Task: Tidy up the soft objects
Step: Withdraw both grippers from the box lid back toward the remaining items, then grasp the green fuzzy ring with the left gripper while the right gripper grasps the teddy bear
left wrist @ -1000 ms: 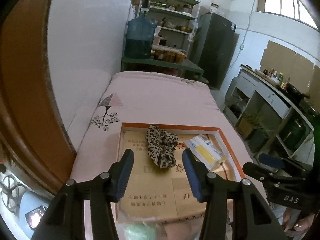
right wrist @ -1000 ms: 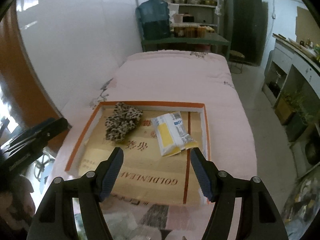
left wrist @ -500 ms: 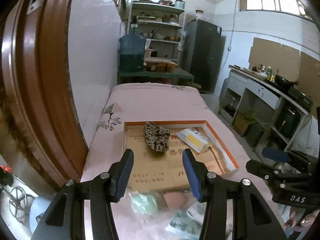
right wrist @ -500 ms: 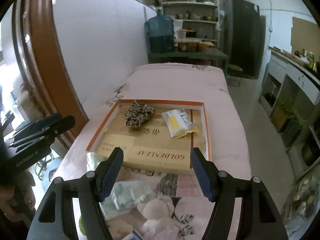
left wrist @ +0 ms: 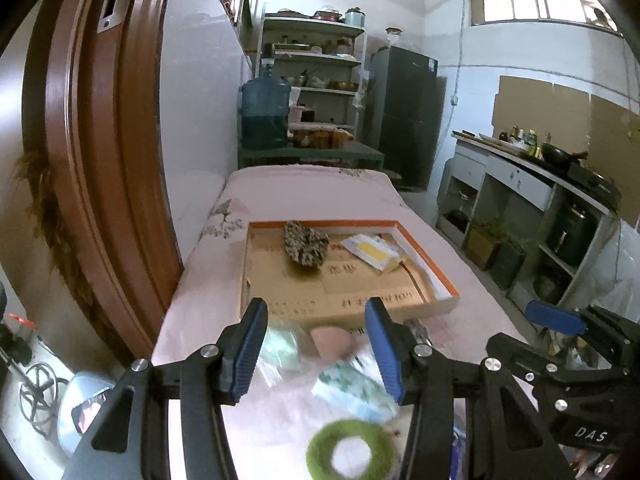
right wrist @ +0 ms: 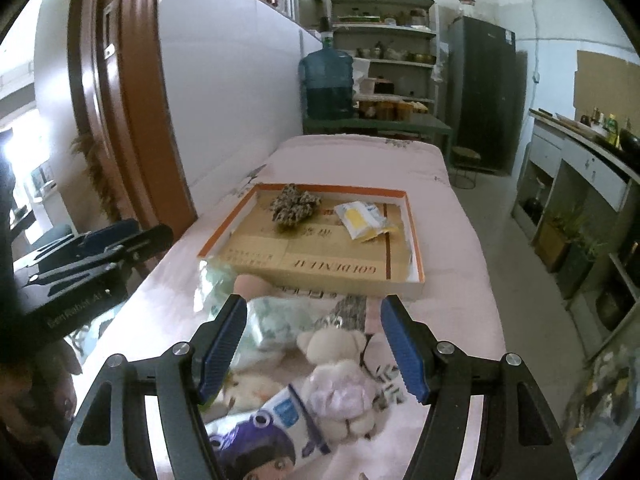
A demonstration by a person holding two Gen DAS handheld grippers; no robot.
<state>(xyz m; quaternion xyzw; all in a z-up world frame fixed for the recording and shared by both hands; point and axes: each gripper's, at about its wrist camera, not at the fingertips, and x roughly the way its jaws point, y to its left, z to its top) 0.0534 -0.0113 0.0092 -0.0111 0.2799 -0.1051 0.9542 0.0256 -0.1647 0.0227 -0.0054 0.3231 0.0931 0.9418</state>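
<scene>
Left gripper (left wrist: pixel 316 346) and right gripper (right wrist: pixel 313 344), both spread wide and empty, low in frame. At centre, shallow orange-rimmed cardboard tray (right wrist: pixel 416 240) on pink bedcover (right wrist: pixel 360 156), with leopard-print fabric scrunchie (right wrist: pixel 294 206) beside yellow-and-white plastic packet (right wrist: pixel 360 220). Below tray, white plush teddy bear (right wrist: pixel 340 376), green fuzzy ring (left wrist: pixel 348 450), pale green wrapped packs (right wrist: pixel 272 320).

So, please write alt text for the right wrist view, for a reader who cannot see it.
The open right gripper hovers over a small white teddy bear among soft items on a pink bed; beyond, a shallow box holds a leopard scrunchie and a yellow-white packet.
</scene>
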